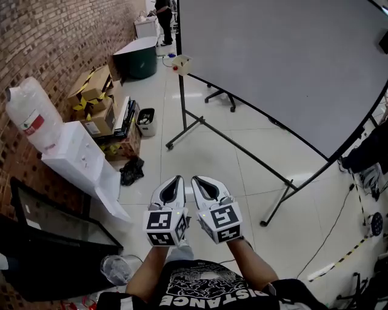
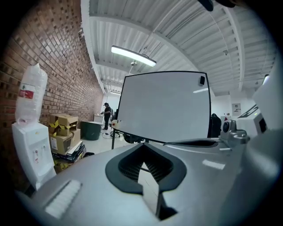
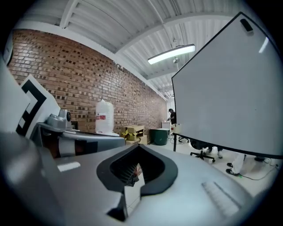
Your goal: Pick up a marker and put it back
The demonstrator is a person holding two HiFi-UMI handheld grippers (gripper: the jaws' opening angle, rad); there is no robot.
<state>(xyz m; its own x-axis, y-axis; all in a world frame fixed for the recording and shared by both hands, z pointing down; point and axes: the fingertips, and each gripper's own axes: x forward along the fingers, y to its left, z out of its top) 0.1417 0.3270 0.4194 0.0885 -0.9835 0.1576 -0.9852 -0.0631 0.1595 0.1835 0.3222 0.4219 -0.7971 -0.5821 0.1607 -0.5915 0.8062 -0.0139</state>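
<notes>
I can make out no marker in any view. A large whiteboard point(image 1: 285, 66) on a black wheeled stand fills the upper right; it shows too in the left gripper view point(image 2: 163, 106) and the right gripper view point(image 3: 230, 88). A small cream box point(image 1: 181, 64) with a red spot hangs at the whiteboard's left edge. A small dark piece point(image 2: 201, 80) sticks to the board's top corner. My left gripper point(image 1: 171, 189) and right gripper point(image 1: 205, 189) are held side by side above the floor, aimed at the board and well short of it. Both are shut with nothing between the jaws point(image 2: 143, 165) point(image 3: 135, 170).
Along the brick wall at left stand a white water dispenser point(image 1: 76, 154) with its bottle point(image 1: 31, 115), cardboard boxes point(image 1: 97, 97) and a dark green bin point(image 1: 140, 59). A black-framed glass panel point(image 1: 54, 236) is at lower left. The stand's legs point(image 1: 242, 151) cross the tiled floor. A person point(image 1: 163, 15) stands far back.
</notes>
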